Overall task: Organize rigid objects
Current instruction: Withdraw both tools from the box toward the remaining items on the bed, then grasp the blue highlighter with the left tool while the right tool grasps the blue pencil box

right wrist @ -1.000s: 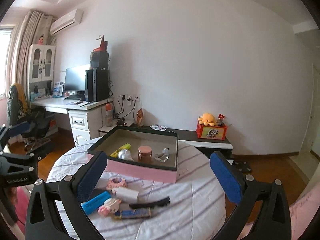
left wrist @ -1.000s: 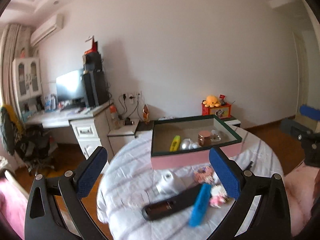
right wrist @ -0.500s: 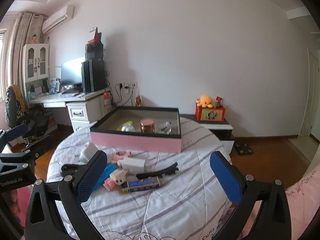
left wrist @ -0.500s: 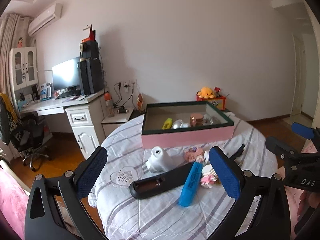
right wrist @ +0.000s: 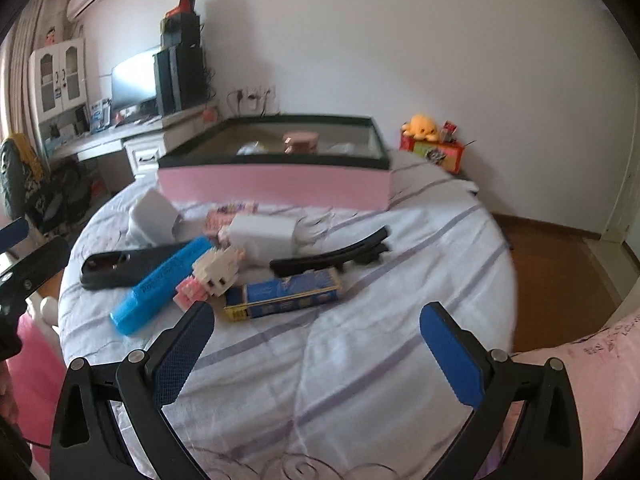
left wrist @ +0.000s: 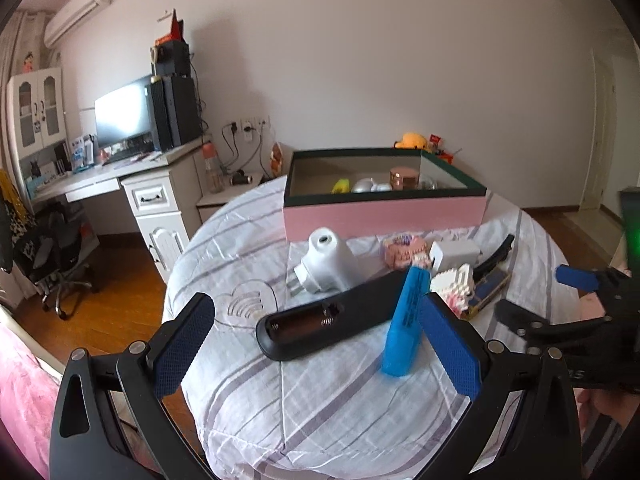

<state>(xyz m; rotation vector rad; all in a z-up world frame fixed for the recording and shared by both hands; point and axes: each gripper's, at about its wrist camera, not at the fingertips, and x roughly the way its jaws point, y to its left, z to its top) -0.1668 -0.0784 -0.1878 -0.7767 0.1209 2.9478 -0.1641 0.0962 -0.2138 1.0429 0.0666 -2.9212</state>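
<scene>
Approach step: left tongs and right tongs both spread, empty. Next: straddle black remote before pink box, clamp.

White wall, wooden floor, probably a desk.

A pink box with a dark green rim is seen open at the far side of the surface; a copper-lidded jar, a yellow item and a silvery item are held inside it. In front of the box, a white plug-like device, a black battery holder, a blue marker leaning on it, a white charger, a block figure, a black hair clip and a blue tin are clustered.
</scene>
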